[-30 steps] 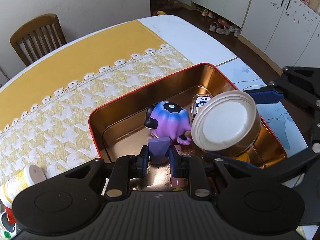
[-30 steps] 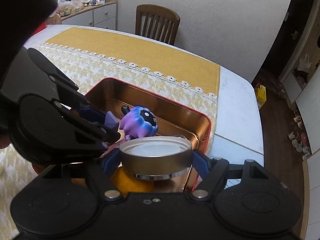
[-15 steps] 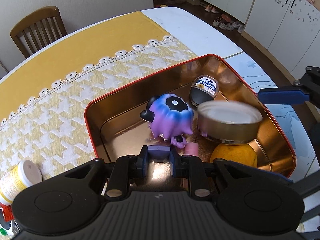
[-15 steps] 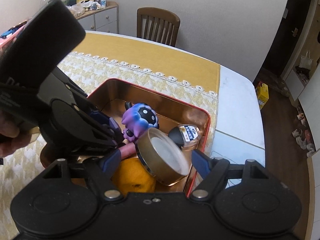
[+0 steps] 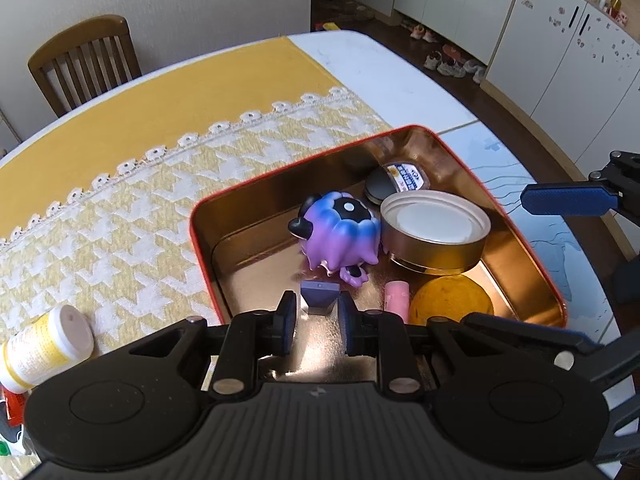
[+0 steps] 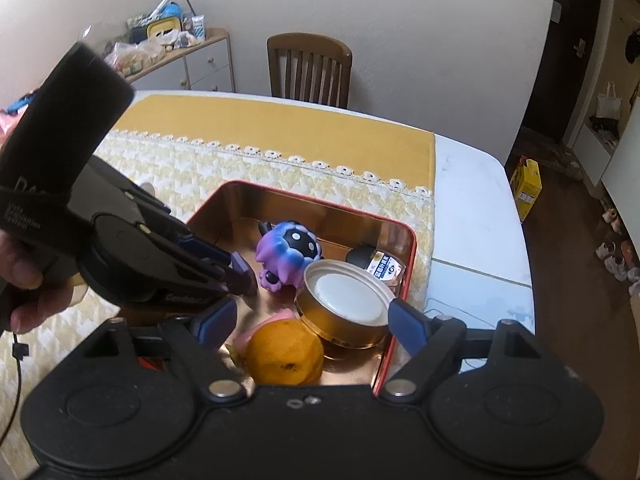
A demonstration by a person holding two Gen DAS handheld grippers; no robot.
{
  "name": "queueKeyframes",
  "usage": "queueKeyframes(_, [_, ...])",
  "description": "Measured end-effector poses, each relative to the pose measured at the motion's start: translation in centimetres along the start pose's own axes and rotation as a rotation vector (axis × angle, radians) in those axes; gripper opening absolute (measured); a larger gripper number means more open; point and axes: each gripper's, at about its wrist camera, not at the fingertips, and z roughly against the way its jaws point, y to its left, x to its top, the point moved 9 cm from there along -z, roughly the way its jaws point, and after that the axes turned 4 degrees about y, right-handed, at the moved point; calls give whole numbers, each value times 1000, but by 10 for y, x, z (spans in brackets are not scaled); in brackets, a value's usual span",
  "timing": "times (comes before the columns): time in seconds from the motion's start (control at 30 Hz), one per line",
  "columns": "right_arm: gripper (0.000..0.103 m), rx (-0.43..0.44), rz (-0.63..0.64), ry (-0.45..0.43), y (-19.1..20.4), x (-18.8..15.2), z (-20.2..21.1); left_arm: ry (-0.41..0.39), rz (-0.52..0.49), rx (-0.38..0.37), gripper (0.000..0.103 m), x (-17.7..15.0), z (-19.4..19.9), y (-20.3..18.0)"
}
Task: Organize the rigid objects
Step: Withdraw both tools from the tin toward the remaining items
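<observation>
A red-rimmed golden tin box (image 5: 200, 236) stands on the yellow tablecloth. In it lie a purple-blue toy figure (image 5: 340, 232), a round gold tin with a white lid (image 5: 434, 232), an orange (image 5: 452, 304), a pink cylinder (image 5: 397, 296) and a small labelled jar (image 5: 400, 180). My left gripper (image 5: 318, 320) is shut on a small purple block (image 5: 319, 296) just above the box's near end. My right gripper (image 6: 312, 322) hangs over the box's right side, its jaws opening. The round gold tin (image 6: 344, 304) lies free below them, leaning on the orange (image 6: 284, 352).
A white bottle with a yellow label (image 5: 44, 348) lies on the cloth left of the box. A wooden chair (image 6: 308, 68) stands at the table's far side. The table's bare white edge (image 6: 480, 216) runs right of the box. A hand (image 6: 20, 280) holds the left gripper.
The round gold tin, held between the right pads a second ago, tipped and dropped into the box. The right jaws widened and drew back. The left gripper kept hold of the purple block.
</observation>
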Motion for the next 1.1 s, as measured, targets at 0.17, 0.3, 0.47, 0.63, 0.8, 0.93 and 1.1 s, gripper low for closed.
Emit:
queueKeyframes(0.17, [88, 9, -24, -17, 1, 1, 9, -52, 5, 0, 21, -1, 21, 2])
queueKeyframes(0.3, [90, 28, -48, -39, 4, 3, 17, -92, 20, -7, 21, -4, 39, 5])
queueKeyframes(0.47, [95, 43, -59, -66, 14, 7, 25, -135, 42, -24, 21, -10, 59, 14])
queueKeyframes(0.63, [97, 52, -67, -82, 26, 12, 31, -166, 46, -27, 23, -21, 77, 25])
queueKeyframes(0.8, [100, 59, -58, -103, 47, 17, 39, -199, 64, -40, 46, -33, 95, 39])
queueKeyframes(0.93, [102, 61, -67, -119, 63, 22, 44, -228, 67, -34, 53, -44, 109, 51])
queueKeyframes(1.1, [103, 70, -81, -129, 85, 26, 48, -260, 78, -26, 68, -61, 124, 71])
